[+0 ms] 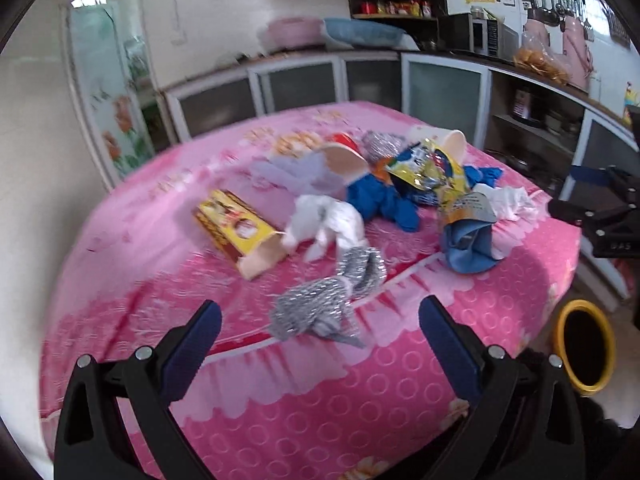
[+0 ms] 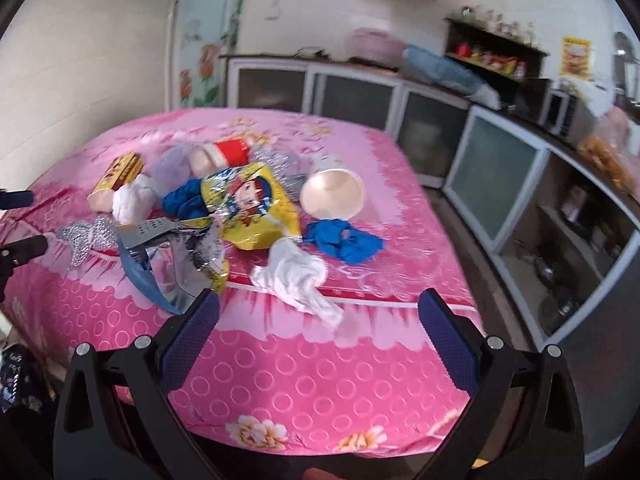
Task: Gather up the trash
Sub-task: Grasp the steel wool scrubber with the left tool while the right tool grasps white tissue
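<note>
Here both the left hand-held gripper (image 1: pixel 320 312) and right hand-held gripper (image 2: pixel 318 304) hover wide apart, empty, above the trash (image 2: pixel 248 208).

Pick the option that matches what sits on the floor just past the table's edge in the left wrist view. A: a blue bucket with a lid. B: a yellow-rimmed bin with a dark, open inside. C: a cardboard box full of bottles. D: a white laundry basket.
B: a yellow-rimmed bin stands on the floor beside the pink-covered table, its mouth open and dark inside.
</note>
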